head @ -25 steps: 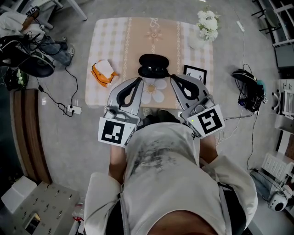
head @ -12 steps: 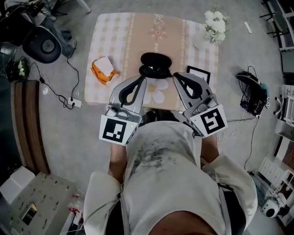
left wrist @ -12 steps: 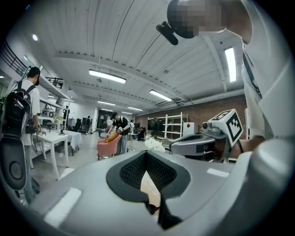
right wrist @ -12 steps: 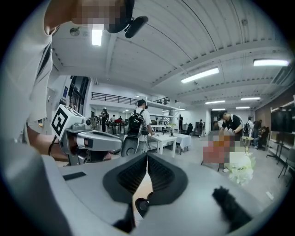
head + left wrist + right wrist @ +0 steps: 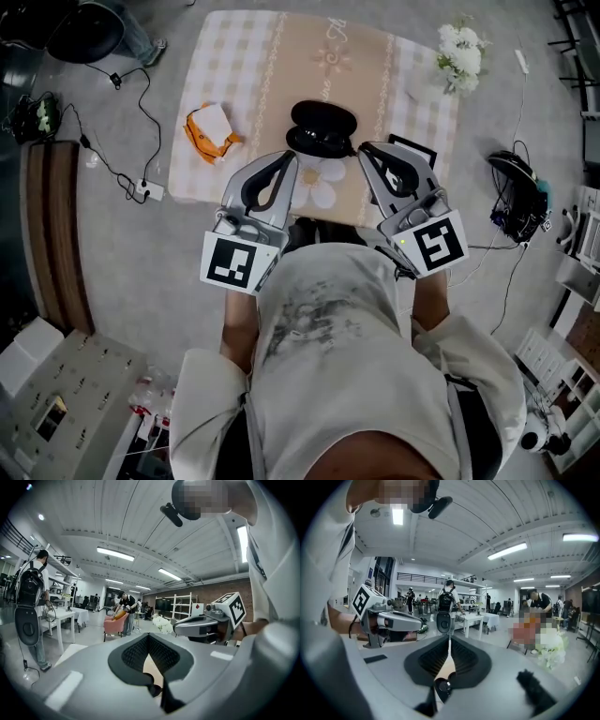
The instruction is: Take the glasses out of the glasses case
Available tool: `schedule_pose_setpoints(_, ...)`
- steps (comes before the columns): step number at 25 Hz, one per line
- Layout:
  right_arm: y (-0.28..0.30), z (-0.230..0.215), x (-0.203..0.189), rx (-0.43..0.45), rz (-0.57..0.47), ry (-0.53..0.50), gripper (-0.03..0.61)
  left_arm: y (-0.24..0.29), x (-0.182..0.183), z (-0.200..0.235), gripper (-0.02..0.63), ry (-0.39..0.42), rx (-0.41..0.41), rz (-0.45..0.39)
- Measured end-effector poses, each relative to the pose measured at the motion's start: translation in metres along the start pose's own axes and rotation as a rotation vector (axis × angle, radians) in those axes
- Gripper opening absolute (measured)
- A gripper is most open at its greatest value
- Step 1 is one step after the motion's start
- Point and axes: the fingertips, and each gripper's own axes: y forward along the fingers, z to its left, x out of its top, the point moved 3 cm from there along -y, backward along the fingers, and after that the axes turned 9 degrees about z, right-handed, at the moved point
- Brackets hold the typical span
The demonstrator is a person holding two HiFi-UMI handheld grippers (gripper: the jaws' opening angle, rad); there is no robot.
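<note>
A black glasses case [image 5: 322, 128] lies open on the checked tablecloth [image 5: 234, 56], its lid tipped back; dark glasses seem to lie in its near half. My left gripper [image 5: 288, 158] is shut, tips just left of the case's near edge. My right gripper [image 5: 365, 149] is shut too, tips just right of the case. In the left gripper view the left gripper [image 5: 149, 638] has its jaws closed with nothing between them. The right gripper [image 5: 449, 642] looks the same in its own view. Both point level over the table, apart from the case.
An orange and white object [image 5: 211, 132] lies on the cloth to the left. White flowers [image 5: 461, 54] stand at the far right corner, a small framed picture [image 5: 414, 150] by the right gripper. Cables and a power strip [image 5: 146, 190] lie on the floor left of the table.
The head view has shifted, so the table sits a little further right and up in the frame. Both grippers stay shut, flanking the case.
</note>
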Motion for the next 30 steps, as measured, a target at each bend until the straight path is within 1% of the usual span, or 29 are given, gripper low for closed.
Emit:
schedule_pose_setpoints(3, 0.003, -0.003, -0.011, 0.002, 0.063, -0.011, 0.018, 0.004, -0.004, 0.003, 0.008, -0.006, 0.004, 0.004)
schedule_pose_setpoints(6, 0.009, -0.006, -0.011, 0.009, 0.058, -0.034, 0.018, 0.009, -0.008, 0.004, 0.008, -0.013, 0.005, 0.016)
schedule_pose_setpoints(13, 0.020, -0.010, -0.024, 0.032, 0.075, -0.040, 0.018, 0.019, -0.024, 0.006, 0.008, -0.050, 0.005, 0.028)
schedule_pose_setpoints(19, 0.029, -0.015, -0.036, 0.042, 0.096, -0.047, 0.020, 0.028, -0.036, 0.005, 0.009, -0.064, 0.007, 0.044)
schedule_pose_setpoints(26, 0.036, -0.023, -0.048, 0.038, 0.118, -0.071, 0.020, 0.039, -0.050, 0.006, 0.009, -0.074, 0.013, 0.057)
schedule_pose_setpoints(30, 0.041, -0.027, -0.060, 0.033, 0.155, -0.088, 0.028, 0.046, -0.058, 0.006, 0.008, -0.077, 0.011, 0.071)
